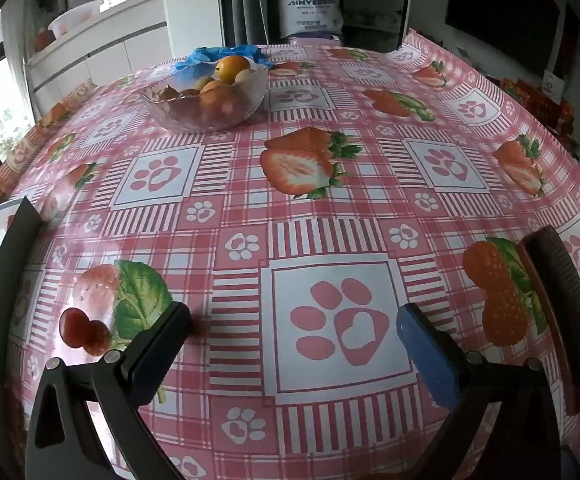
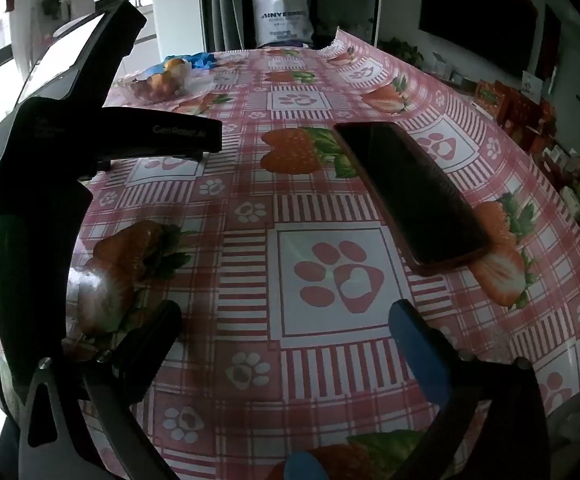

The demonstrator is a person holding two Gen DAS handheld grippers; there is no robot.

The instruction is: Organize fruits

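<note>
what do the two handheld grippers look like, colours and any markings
Both share one build: black curved frame arms with silver pivot bolts, and mismatched finger pads, one black, one blue. The left gripper shows this in its own camera, as does the right gripper. In the right wrist view the left gripper's body is matte black with grey trim and small pale "GenRobot.AI" lettering.

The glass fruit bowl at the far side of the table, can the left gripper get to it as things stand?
Probably yes. The left gripper is open and empty, and only bare tablecloth lies between it and the glass fruit bowl. The bowl sits far off, so a long forward reach looks needed.
</note>
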